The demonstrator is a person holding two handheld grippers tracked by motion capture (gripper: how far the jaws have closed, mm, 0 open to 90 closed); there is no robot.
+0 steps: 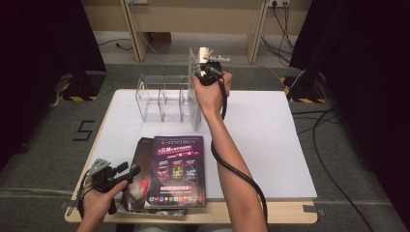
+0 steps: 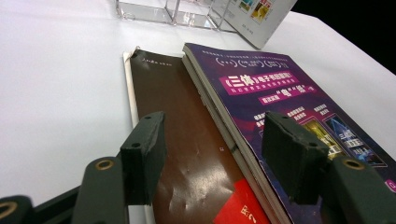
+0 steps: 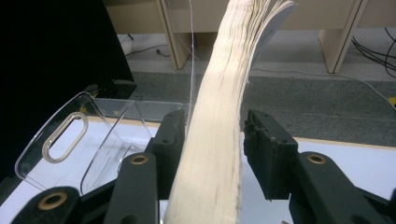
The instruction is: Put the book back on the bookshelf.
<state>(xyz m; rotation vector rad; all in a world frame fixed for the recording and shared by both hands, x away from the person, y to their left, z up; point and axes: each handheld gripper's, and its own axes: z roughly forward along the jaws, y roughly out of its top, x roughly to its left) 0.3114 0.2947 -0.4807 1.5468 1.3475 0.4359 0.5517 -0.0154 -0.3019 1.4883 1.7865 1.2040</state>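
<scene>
A book [image 3: 219, 116] stands on edge at the right end of a clear acrylic rack [image 1: 162, 99]; its page edges face me in the right gripper view. My right gripper [image 3: 212, 154] straddles the book's top [image 1: 205, 51], jaws open, with a gap showing beside the right pad [image 3: 261, 149]. A purple-covered book [image 1: 178, 169] lies flat near the table's front edge, partly on top of a brown and red one [image 1: 140, 179]. My left gripper [image 1: 133, 170] hovers open over the brown cover [image 2: 182, 130] beside the purple book's [image 2: 280, 93] edge, holding nothing.
The white table top [image 1: 270, 145] stretches right of my right arm. The rack's [image 3: 65, 140] compartments left of the standing book hold nothing. Dark curtains flank the table, and wooden furniture legs and cables [image 1: 285, 29] lie beyond it.
</scene>
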